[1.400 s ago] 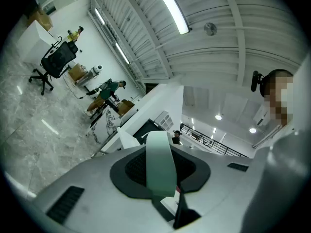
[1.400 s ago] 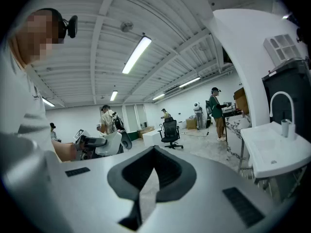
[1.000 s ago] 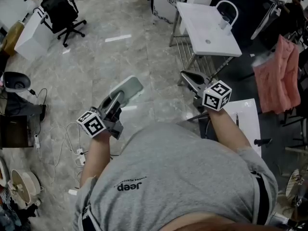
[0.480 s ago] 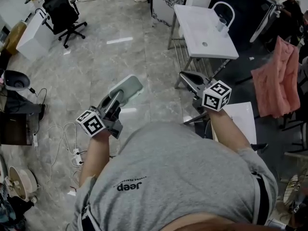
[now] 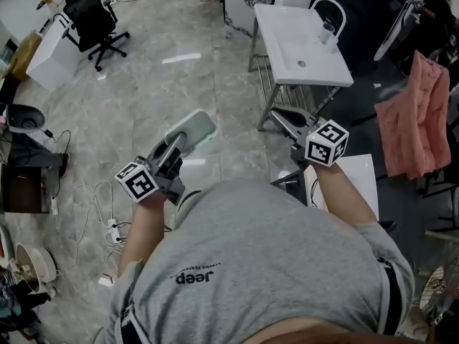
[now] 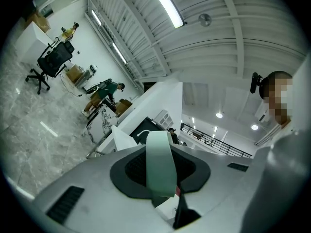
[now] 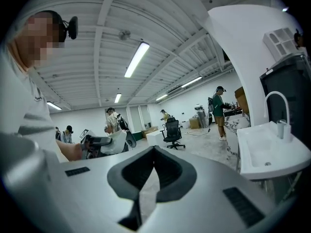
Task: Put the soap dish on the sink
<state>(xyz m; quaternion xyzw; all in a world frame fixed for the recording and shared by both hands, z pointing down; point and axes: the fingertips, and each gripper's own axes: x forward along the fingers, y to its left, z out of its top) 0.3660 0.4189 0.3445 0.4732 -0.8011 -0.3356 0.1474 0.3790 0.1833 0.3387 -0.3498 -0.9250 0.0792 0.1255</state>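
The soap dish (image 5: pixel 190 130) is pale green and oblong, and my left gripper (image 5: pixel 174 146) is shut on its near end, holding it out over the floor. In the left gripper view the soap dish (image 6: pixel 161 166) shows edge-on as a green strip clamped between the jaws. My right gripper (image 5: pixel 288 119) is shut with nothing in it, and its jaws meet in the right gripper view (image 7: pixel 154 149). The white sink (image 5: pixel 301 38) stands ahead at the upper right on metal legs, with an arched faucet (image 5: pixel 327 8) and a cup (image 5: pixel 328 33). The sink (image 7: pixel 272 152) also fills the right side of the right gripper view.
A black office chair (image 5: pixel 90 16) stands far left. Cables and a power strip (image 5: pixel 107 213) lie on the marble floor at the left. A pink cloth (image 5: pixel 416 113) hangs at the right, and a white panel (image 5: pixel 358 178) lies below it. Several people stand in the background.
The person has walked forward, so both grippers have come closer to the sink. The left gripper keeps its hold on the soap dish, and the right stays shut.
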